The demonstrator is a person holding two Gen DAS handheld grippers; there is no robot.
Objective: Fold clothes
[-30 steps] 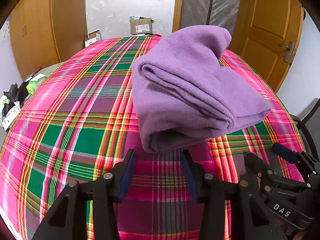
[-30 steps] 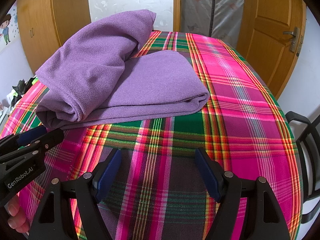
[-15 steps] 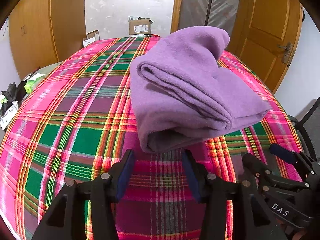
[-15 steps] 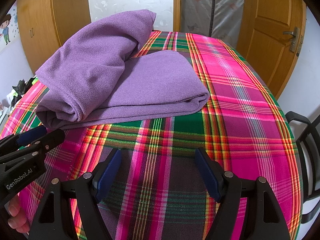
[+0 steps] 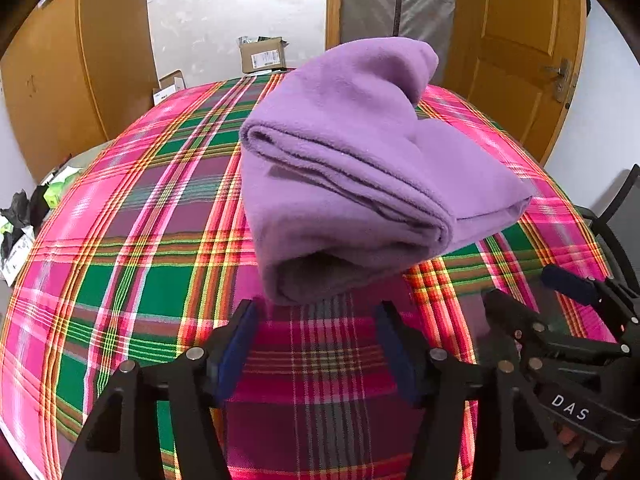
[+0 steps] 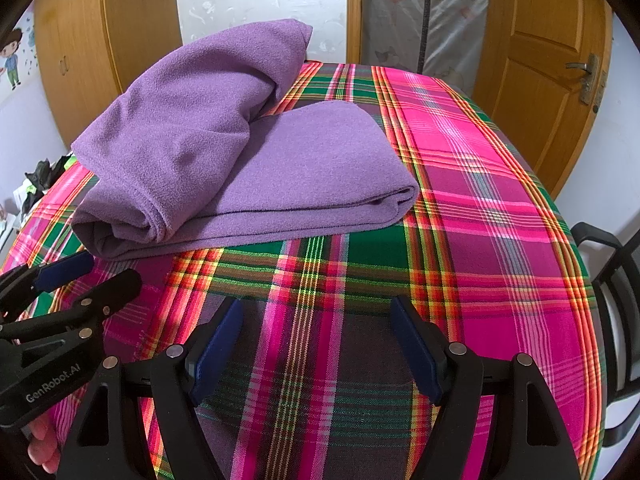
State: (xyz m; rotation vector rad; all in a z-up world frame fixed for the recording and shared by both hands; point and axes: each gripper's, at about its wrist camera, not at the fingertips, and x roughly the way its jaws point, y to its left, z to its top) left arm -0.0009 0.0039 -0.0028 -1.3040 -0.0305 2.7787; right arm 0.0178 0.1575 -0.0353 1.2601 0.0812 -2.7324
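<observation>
A purple fleece garment (image 5: 352,176) lies folded on the plaid tablecloth (image 5: 132,264), one thick rolled layer bunched on top of a flatter layer (image 6: 320,176). My left gripper (image 5: 316,324) hovers open just in front of the garment's near rolled end, with nothing between its blue pads. My right gripper (image 6: 316,332) is open over bare cloth, a little short of the garment's front edge. Each gripper shows in the other's view: the right one (image 5: 560,312) at lower right, the left one (image 6: 64,284) at lower left, with fingertips of a hand (image 6: 40,440) below it.
Wooden doors (image 6: 540,68) and wardrobe panels (image 5: 52,80) stand behind the table. Cardboard boxes (image 5: 262,54) sit on the floor beyond the far edge. Clutter (image 5: 20,220) lies left of the table, and a black chair (image 6: 616,280) stands at its right side.
The left gripper has shifted slightly, so the garment sits a little lower and nearer in its view. The right gripper and the garment have not moved.
</observation>
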